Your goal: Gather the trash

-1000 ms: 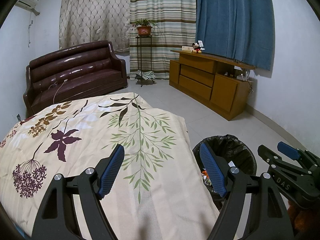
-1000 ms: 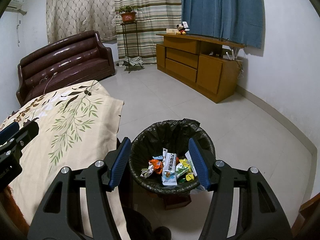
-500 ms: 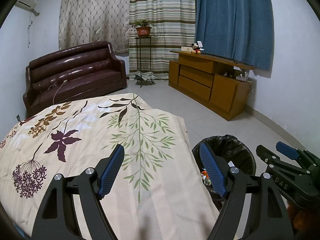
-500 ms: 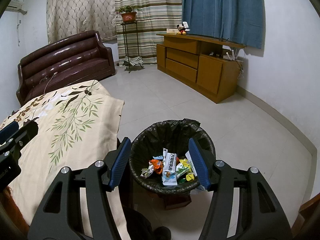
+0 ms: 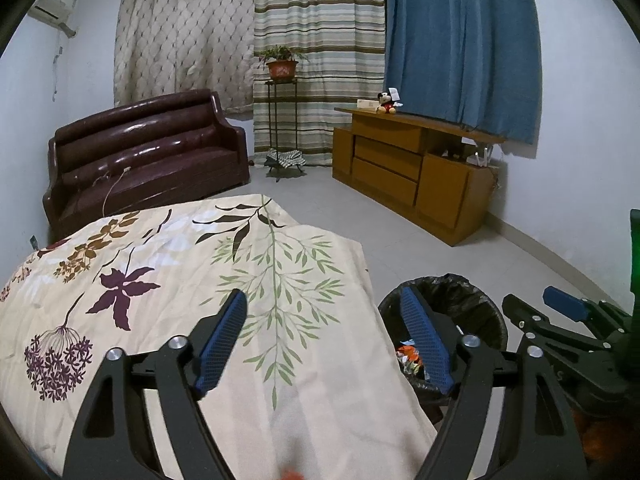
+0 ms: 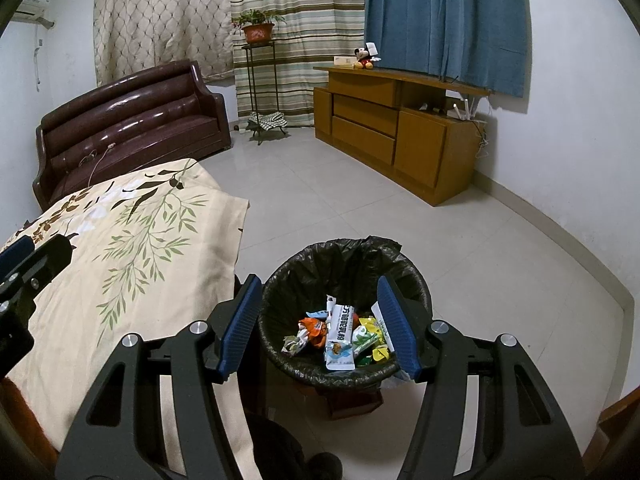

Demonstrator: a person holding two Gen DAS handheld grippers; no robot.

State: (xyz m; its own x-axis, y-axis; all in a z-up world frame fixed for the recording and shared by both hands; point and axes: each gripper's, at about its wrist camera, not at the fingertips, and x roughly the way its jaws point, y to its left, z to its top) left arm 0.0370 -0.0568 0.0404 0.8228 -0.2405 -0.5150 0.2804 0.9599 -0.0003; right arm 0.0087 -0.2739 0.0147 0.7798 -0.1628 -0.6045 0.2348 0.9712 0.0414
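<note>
A bin lined with a black bag (image 6: 344, 264) stands on the floor beside the bed and holds several snack wrappers (image 6: 340, 332). My right gripper (image 6: 320, 328) is open and empty, hovering above the bin's near rim. My left gripper (image 5: 326, 344) is open and empty above the floral bedspread (image 5: 168, 280); the bin (image 5: 460, 304) shows to its right, partly hidden by the right finger. The right gripper also shows at the right edge of the left wrist view (image 5: 560, 320).
A dark brown leather sofa (image 6: 132, 120) stands at the back left. A plant stand (image 6: 260, 80) and a wooden cabinet (image 6: 392, 132) with a Mickey toy (image 6: 364, 58) line the back. Tiled floor (image 6: 440, 248) lies to the right of the bin.
Both grippers stay open and nearly still. The left wrist view has shifted slightly, so the right gripper sits a little lower and further right in it.
</note>
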